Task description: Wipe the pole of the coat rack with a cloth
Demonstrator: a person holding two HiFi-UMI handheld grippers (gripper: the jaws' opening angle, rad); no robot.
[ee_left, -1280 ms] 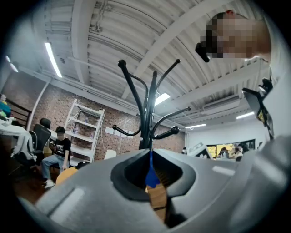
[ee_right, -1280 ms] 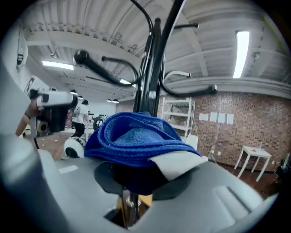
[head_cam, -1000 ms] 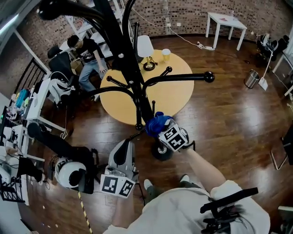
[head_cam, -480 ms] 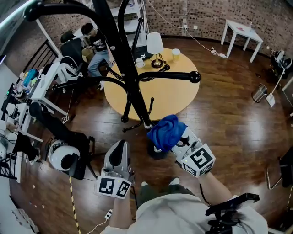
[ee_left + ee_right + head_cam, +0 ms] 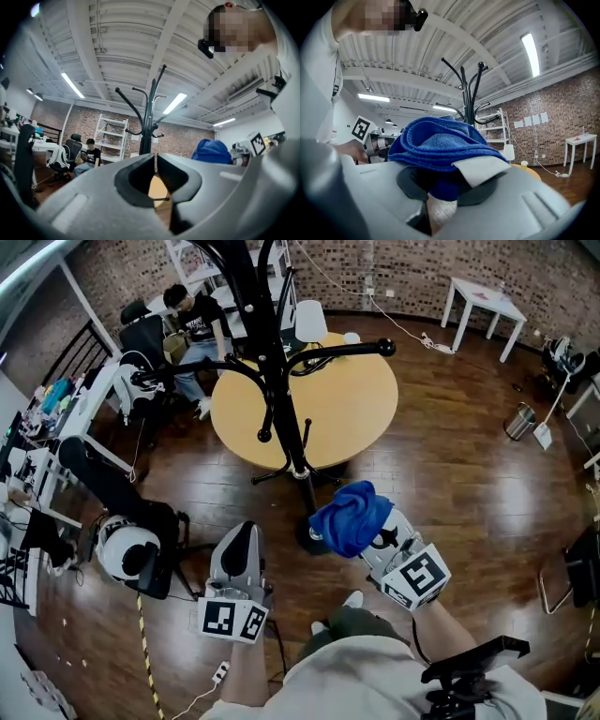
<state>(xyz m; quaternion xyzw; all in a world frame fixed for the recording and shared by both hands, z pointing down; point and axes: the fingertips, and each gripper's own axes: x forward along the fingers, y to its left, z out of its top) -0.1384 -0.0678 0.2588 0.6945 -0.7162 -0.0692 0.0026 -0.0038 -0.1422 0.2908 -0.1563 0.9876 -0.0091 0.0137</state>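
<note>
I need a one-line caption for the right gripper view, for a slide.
The right claw grips a bunched blue cloth, the black coat rack standing apart behind it.

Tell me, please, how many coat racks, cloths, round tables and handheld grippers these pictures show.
Black metal coat rack: 1
Blue terry cloth: 1
Round yellow wooden table: 1
Grey handheld grippers, left gripper and right gripper: 2
Total: 5

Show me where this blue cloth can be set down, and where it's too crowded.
The round table is bare on its near half; its far edge holds a lamp and a cup. The wood floor right of the coat rack, toward the bin, is open too. Crowded: the left side, with a seated person, chairs and desks.
</note>
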